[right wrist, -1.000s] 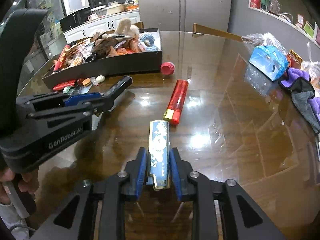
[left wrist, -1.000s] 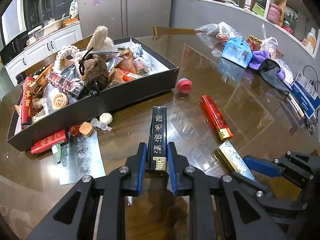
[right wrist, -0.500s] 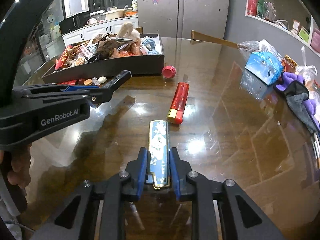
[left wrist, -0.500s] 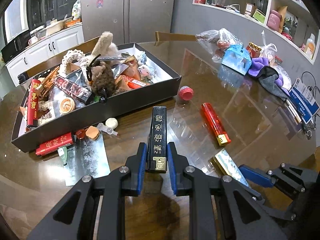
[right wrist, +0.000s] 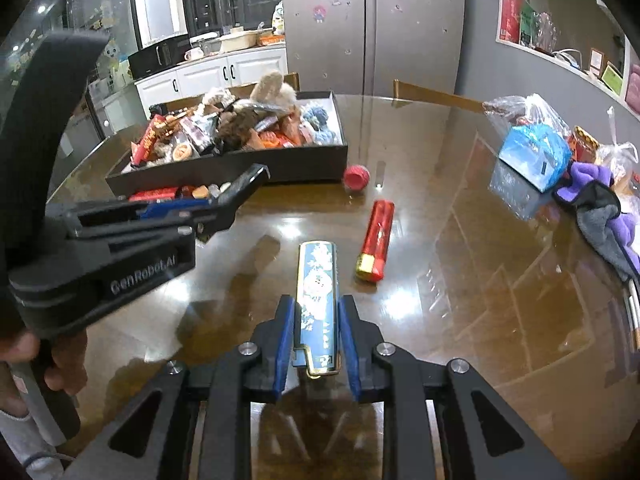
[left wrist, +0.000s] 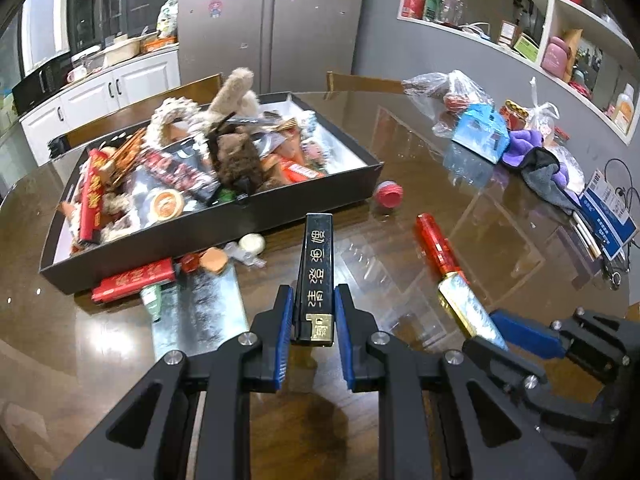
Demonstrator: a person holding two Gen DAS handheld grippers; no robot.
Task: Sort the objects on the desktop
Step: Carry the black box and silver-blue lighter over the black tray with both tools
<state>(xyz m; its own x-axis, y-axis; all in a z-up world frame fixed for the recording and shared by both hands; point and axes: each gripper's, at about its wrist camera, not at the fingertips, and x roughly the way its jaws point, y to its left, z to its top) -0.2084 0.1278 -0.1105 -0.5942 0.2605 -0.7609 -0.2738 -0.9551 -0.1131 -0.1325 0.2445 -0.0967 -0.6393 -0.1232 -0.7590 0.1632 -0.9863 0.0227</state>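
- Your left claw point(left wrist: 313, 320) is clamped on a slim black lighter with gold characters point(left wrist: 318, 256), gripped near its gold-capped end so the body points forward, lifted above the glossy brown desk point(left wrist: 460, 184).
- Your right claw point(right wrist: 316, 328) is clamped on a slim blue-and-white patterned lighter with gold trim point(right wrist: 317, 284), held the same way, low over the desk.
- A translucent red lighter with a gold end point(right wrist: 377, 246) lies loose on the desk ahead of the right claw, not yet collected; a small red ridged cap point(right wrist: 357, 176) sits just beside the box.
- A shallow black cardboard box point(left wrist: 304, 206), heaped with toys and packets, stands ahead of your left claw; judged the likely destination.
- Both claws are level and side by side, fingers aimed roughly toward the box; the end grip probably leaves each lighter's length free for dropping in.
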